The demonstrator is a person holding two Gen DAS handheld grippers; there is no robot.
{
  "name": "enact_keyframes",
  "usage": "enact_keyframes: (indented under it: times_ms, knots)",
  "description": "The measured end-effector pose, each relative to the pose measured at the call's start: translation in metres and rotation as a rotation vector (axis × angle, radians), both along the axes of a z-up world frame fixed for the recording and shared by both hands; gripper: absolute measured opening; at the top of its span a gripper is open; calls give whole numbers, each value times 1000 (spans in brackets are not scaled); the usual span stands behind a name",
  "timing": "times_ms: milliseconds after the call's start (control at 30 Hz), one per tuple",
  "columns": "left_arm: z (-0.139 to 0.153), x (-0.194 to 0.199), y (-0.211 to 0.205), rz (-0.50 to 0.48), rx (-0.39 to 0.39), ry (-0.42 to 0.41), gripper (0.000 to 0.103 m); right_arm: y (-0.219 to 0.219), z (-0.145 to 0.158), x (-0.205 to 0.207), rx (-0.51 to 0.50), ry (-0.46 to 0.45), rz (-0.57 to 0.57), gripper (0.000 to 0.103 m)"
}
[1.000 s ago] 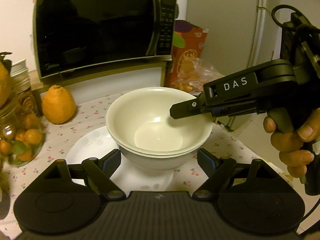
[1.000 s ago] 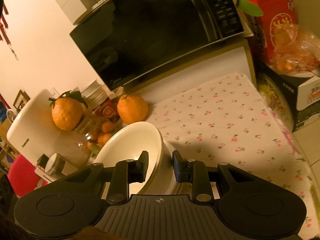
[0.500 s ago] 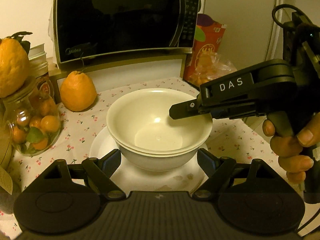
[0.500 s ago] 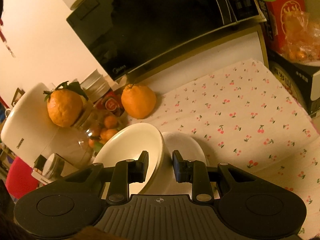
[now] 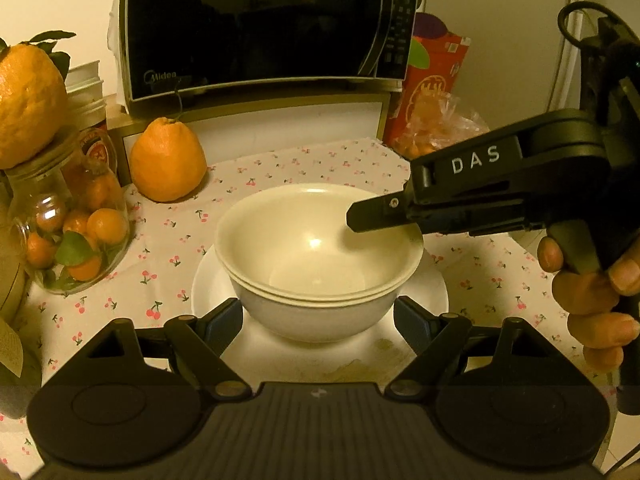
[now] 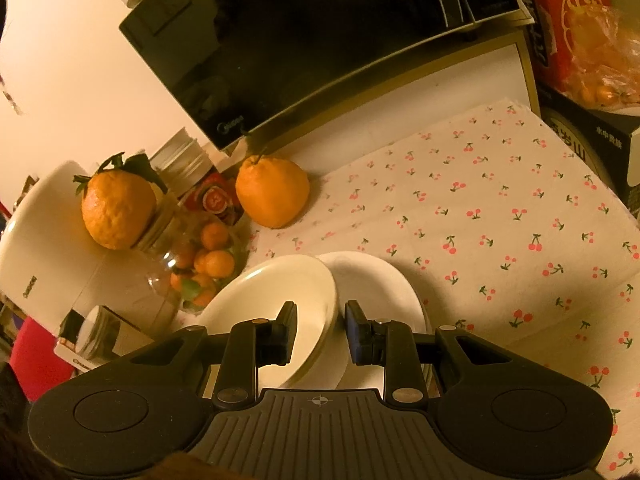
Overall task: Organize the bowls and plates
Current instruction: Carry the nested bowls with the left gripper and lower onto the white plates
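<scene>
Indoors | cherry-print cloth (image 6: 500, 216) under microwave (image 5: 256, 28) | left fingers (image 5: 224, 316) spread | right fingers (image 6: 360, 332) parted astride bowl (image 6: 280, 292) rim

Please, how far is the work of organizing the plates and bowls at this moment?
Done: two bowls sit nested on the white plate. In hand: the right gripper has its fingers on either side of the bowl rim, with a small gap visible, so the grip looks loose or opening. The left gripper is open around the stack. Left: letting go; no other dishes are visible.
</scene>
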State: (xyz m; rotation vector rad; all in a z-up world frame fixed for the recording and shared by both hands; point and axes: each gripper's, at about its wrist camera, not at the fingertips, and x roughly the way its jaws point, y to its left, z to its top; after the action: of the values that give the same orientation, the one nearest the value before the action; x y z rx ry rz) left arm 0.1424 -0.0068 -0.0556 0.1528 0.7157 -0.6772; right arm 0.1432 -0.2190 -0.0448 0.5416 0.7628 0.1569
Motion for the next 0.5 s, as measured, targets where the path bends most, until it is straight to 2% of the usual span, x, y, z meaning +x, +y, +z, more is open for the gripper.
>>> enact_keyframes:
  times_ms: [500]
  knots:
    - [-11, 5, -8, 12, 29, 12, 80, -2, -7, 4, 13, 7, -39, 28]
